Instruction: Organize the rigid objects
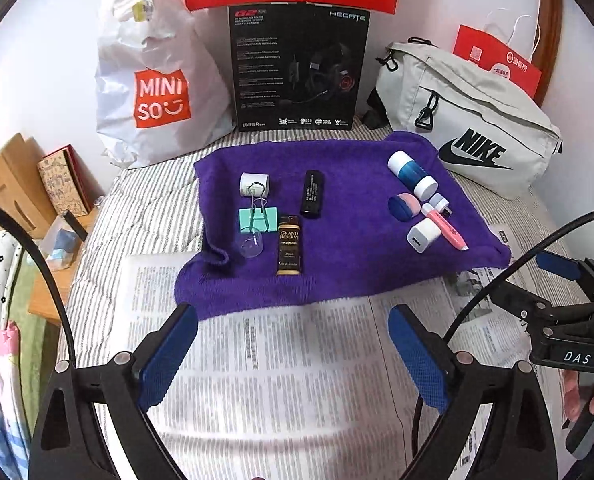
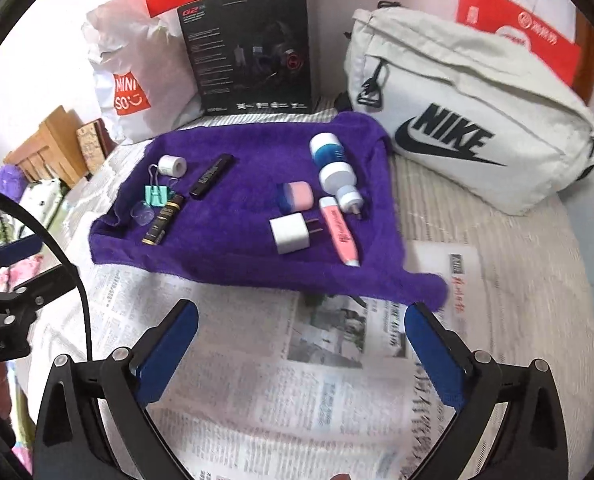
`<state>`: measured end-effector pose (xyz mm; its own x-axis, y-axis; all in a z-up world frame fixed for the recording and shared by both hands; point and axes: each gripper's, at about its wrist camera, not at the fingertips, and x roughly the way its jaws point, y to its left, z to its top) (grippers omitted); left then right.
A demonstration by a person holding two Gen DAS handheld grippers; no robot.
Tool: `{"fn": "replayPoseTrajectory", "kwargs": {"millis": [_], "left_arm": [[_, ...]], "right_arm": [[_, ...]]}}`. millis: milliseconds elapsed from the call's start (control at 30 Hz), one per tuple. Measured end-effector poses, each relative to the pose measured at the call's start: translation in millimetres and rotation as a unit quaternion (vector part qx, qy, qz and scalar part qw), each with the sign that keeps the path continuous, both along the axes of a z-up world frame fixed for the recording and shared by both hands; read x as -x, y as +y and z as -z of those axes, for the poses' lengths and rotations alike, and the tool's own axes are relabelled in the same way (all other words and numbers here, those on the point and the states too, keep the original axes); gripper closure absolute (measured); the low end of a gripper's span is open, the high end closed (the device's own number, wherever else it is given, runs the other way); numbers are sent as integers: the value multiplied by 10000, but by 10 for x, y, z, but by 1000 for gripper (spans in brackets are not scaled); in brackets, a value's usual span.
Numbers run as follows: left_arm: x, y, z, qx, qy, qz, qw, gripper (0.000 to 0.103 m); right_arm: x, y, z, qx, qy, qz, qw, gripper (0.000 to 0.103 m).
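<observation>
Left gripper (image 1: 293, 354): jaws spread wide, nothing between them, held over the newspaper (image 1: 281, 380) in front of the purple towel (image 1: 337, 264). Right gripper (image 2: 301, 354): jaws likewise spread wide and empty, over newspaper, its right blue pad just beside the towel's near corner.

Towel lies on newspaper on a striped bed (image 1: 153, 204). Objects on it fall in two groups, well apart.

Left group: white tape roll (image 1: 254, 185), teal binder clip (image 1: 258, 219) just beside it, clear small cap (image 1: 252, 246), brown-and-gold "Grand Reserve" tube (image 1: 288, 245), black stick (image 1: 312, 193).

Right group: blue-and-white bottle (image 1: 411, 176), pink-and-blue eraser-like block (image 1: 404, 206), white plug adapter (image 1: 423, 235), pink utility knife (image 1: 445, 227), small white cap-like piece (image 1: 440, 202). These lie touching or nearly so.

Behind the towel: Miniso bag (image 1: 153, 80), black headset box (image 1: 297, 68), grey Nike bag (image 1: 469, 120), red paper bags.
</observation>
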<state>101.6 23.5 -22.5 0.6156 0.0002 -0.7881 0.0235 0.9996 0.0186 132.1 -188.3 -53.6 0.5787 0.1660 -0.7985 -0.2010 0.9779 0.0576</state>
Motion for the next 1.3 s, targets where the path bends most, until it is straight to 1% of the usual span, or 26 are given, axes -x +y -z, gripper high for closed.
{"fn": "replayPoseTrajectory", "kwargs": {"millis": [100, 300, 433, 567, 833, 1300], "left_arm": [[115, -9, -61, 67, -73, 5, 10000, 6], [311, -44, -183, 44, -235, -45, 9997, 6], [373, -59, -195, 0, -262, -134, 9996, 6], [422, -76, -184, 2, -243, -124, 9996, 6], [492, -85, -200, 13, -253, -142, 9996, 6], [547, -93, -222, 35, -237, -166, 9996, 6]], "right_arm": [[125, -9, -39, 113, -42, 59, 9999, 1], [308, -21, -109, 197, -99, 160, 9996, 1], [413, -53, -183, 212, -157, 212, 9994, 1], [485, -112, -213, 172, -160, 271, 9994, 1], [553, -198, -268, 174, -201, 399, 9989, 1], [617, -217, -300, 198, -236, 404, 9987, 1]]}}
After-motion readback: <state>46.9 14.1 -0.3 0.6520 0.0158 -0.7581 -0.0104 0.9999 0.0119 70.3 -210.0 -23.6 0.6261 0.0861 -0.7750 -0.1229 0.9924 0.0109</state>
